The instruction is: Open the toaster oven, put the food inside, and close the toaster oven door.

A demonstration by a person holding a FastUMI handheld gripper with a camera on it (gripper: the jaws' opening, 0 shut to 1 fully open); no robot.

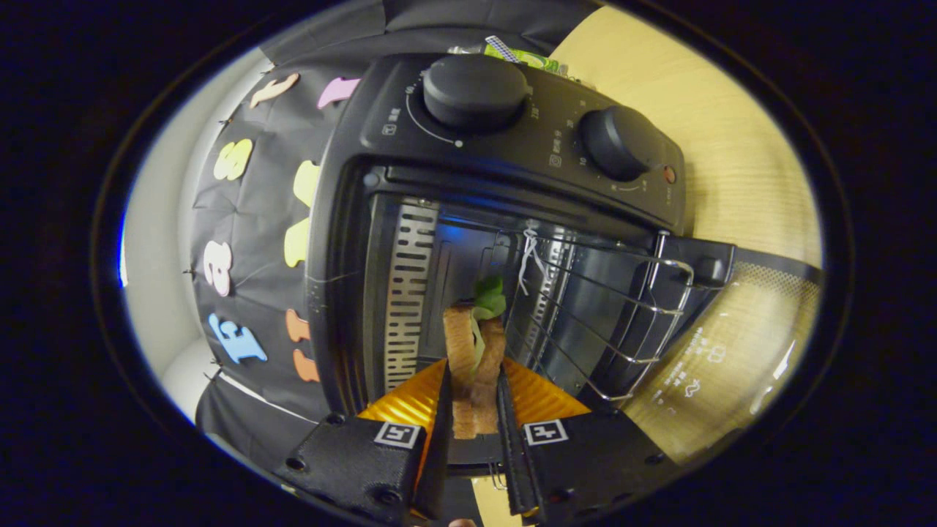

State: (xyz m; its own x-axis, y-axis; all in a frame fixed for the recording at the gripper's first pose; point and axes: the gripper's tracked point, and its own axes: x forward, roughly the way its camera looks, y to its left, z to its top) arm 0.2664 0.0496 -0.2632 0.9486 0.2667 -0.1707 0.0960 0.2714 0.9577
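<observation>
The black toaster oven (512, 146) appears rolled on its side in my view, with two round knobs (476, 91) on its control panel. Its glass door (732, 344) hangs open, and the wire rack (607, 307) is slid partway out over it. My gripper (474, 395) is shut on a sandwich (474, 359) of two toast slices with green lettuce. The sandwich sits between my fingers at the oven's mouth, its lettuce end reaching into the cavity. The slotted metal side wall (406, 293) of the cavity lies just beside it.
A light wooden table (739, 168) carries the oven. A green packet (523, 57) lies behind the oven. The black booth cloth (249, 241) hangs close to the oven's far side. An orange ridged surface (406, 399) shows behind my fingers.
</observation>
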